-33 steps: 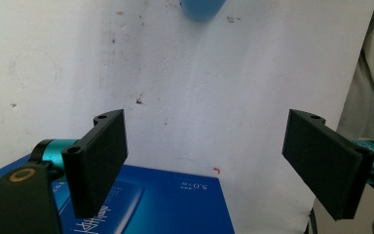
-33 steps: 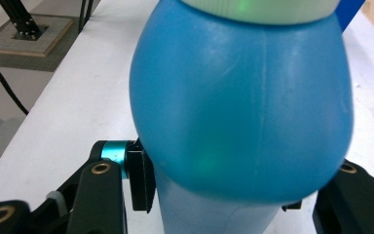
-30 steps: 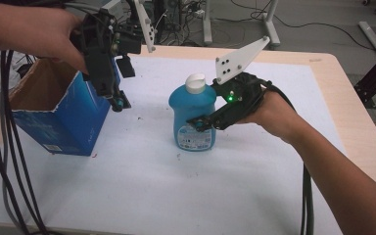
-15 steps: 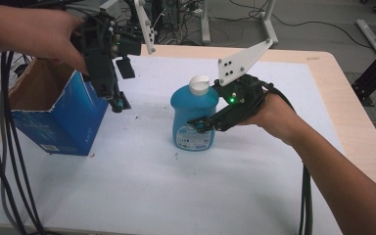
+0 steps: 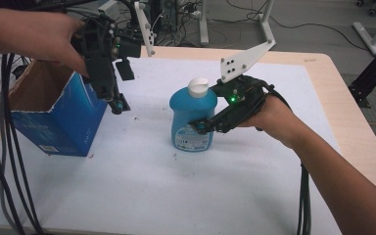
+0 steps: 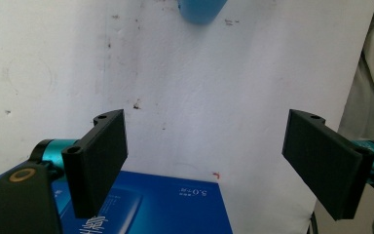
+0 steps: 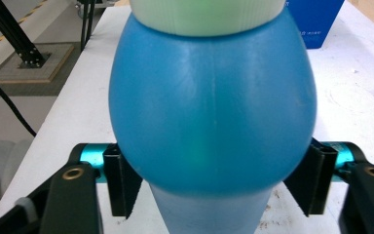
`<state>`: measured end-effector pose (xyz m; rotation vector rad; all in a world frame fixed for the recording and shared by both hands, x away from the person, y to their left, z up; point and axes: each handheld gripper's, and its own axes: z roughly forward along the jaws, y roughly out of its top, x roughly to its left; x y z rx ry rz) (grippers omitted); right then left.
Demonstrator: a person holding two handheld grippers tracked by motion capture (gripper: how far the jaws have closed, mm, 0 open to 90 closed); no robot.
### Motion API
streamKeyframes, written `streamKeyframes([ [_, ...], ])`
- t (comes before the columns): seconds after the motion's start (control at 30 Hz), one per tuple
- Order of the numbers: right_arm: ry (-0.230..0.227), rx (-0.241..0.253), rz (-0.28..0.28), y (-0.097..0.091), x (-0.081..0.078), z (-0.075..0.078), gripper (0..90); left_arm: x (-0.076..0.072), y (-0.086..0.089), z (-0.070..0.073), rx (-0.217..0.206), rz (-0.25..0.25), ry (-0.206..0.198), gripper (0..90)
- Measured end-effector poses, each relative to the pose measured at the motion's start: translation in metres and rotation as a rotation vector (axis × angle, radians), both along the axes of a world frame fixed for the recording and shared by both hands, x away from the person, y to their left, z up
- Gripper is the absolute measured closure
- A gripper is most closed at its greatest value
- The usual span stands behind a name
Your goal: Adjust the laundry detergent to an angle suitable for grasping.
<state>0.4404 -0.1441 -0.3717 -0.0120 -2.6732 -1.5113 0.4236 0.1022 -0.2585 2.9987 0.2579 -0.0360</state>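
A white-topped desk (image 5: 142, 196) carries two things. Toward its left edge stands one open blue cardboard box (image 5: 58, 115), its mouth facing up. Near the desk's middle stands one blue bottle (image 5: 192, 117) with a white cap (image 5: 198, 88), upright, its long axis vertical.

The right claw (image 5: 200, 128) reaches in level from the desk's right side, one jaw on either side of the bottle's lower body, so the bottle sits directly between them. These jaws have just been opening and now look barely clear of the bottle's sides, so this hand is far the nearer.

The left claw (image 5: 119, 105) hangs pointing down just beside the box's right wall, jaws apart with nothing between them, well left of the bottle.
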Motion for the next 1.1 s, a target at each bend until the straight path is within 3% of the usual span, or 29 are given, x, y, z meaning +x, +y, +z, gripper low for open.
streamKeyframes([
  [0.17,0.028,-0.004,-0.023,0.001,0.000,-0.002,22.2,-0.001,0.000,0.001,0.000,0.000,0.000,16.7],
  [0.3,0.048,-0.003,-0.034,0.001,0.001,-0.001,21.3,-0.001,0.001,0.001,0.000,0.001,-0.001,16.7],
  [0.37,0.057,-0.008,-0.046,0.001,0.001,-0.001,12.3,-0.002,0.001,0.000,-0.003,0.003,-0.001,16.7],
  [0.63,0.054,-0.013,-0.069,0.000,0.000,0.002,12.3,-0.002,0.000,0.000,-0.006,0.001,-0.003,16.7],
  [0.9,0.050,-0.043,-0.170,-0.008,-0.004,0.011,12.3,-0.002,0.000,0.000,-0.005,0.002,-0.003,16.7],
  [0.97,0.036,-0.043,-0.160,-0.013,-0.005,0.015,12.3,-0.002,0.000,0.000,-0.005,0.001,-0.003,16.7],
  [1.1,0.064,-0.061,-0.126,-0.022,-0.008,0.019,12.3,-0.001,-0.001,0.000,-0.006,0.000,-0.003,16.7],
])
